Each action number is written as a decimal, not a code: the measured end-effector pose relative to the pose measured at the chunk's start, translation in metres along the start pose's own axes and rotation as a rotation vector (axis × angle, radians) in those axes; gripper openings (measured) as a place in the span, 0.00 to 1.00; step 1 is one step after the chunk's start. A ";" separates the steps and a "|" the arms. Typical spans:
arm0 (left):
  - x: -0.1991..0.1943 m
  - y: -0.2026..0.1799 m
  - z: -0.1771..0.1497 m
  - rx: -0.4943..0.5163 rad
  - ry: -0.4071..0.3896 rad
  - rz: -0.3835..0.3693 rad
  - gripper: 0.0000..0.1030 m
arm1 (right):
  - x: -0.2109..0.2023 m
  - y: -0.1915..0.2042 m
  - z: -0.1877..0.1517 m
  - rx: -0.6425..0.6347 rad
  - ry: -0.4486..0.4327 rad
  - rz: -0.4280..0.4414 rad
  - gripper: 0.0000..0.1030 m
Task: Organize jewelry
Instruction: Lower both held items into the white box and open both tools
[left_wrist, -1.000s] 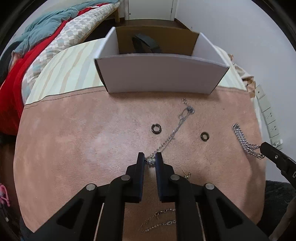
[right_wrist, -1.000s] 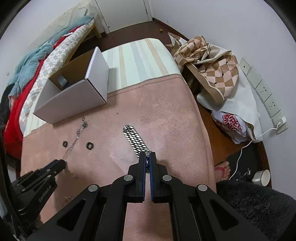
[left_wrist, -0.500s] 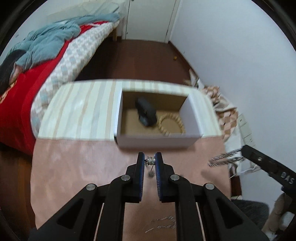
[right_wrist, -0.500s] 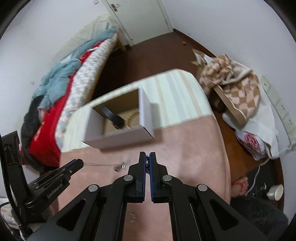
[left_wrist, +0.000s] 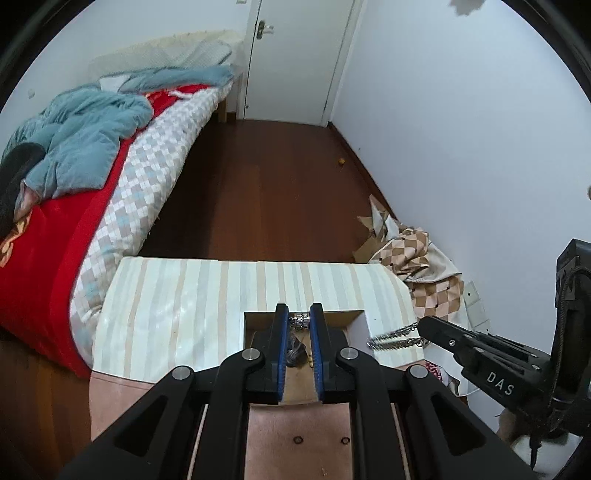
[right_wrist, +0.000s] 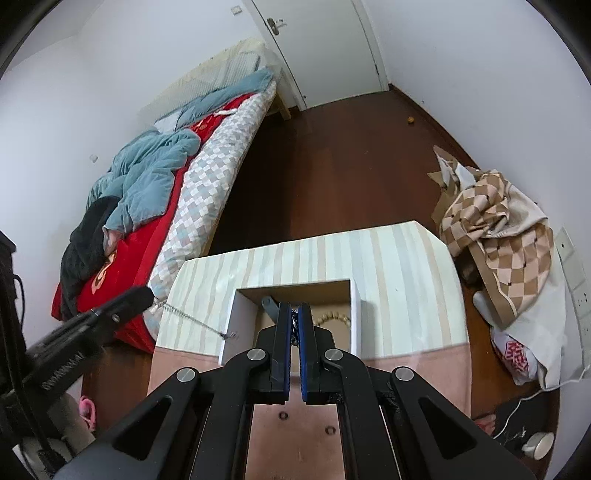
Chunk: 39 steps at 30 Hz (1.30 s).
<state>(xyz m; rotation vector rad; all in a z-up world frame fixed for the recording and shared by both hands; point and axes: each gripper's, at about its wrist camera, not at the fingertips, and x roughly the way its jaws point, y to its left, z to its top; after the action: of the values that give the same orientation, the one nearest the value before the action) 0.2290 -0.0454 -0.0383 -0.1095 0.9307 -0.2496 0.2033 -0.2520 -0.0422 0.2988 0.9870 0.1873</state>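
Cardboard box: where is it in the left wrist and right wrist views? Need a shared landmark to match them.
Left wrist: the cardboard box sits lower centre, mostly hidden behind the left gripper, open top showing.
Right wrist: the cardboard box sits centre, just beyond the right gripper, with a beaded bracelet inside.
Shared landmark: the striped cloth under the box; the white door beyond it.

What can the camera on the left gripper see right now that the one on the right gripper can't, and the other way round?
Only the left wrist view shows the right gripper dangling its wide chain bracelet. Only the right wrist view shows the left gripper trailing its thin chain, plus the beaded bracelet in the box. Both show the open cardboard box, two rings on the pink cloth, and the bed.
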 end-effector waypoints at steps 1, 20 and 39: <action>0.008 0.002 0.001 -0.004 0.018 0.003 0.08 | 0.009 0.000 0.005 0.000 0.014 -0.004 0.03; 0.094 0.042 -0.034 -0.118 0.246 0.142 0.77 | 0.137 -0.014 0.019 0.015 0.277 0.009 0.04; 0.072 0.041 -0.066 -0.014 0.160 0.322 1.00 | 0.092 -0.023 -0.032 -0.146 0.229 -0.331 0.91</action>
<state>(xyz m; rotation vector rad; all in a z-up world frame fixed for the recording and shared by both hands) 0.2238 -0.0236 -0.1422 0.0483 1.0939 0.0474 0.2265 -0.2421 -0.1393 -0.0233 1.2270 -0.0099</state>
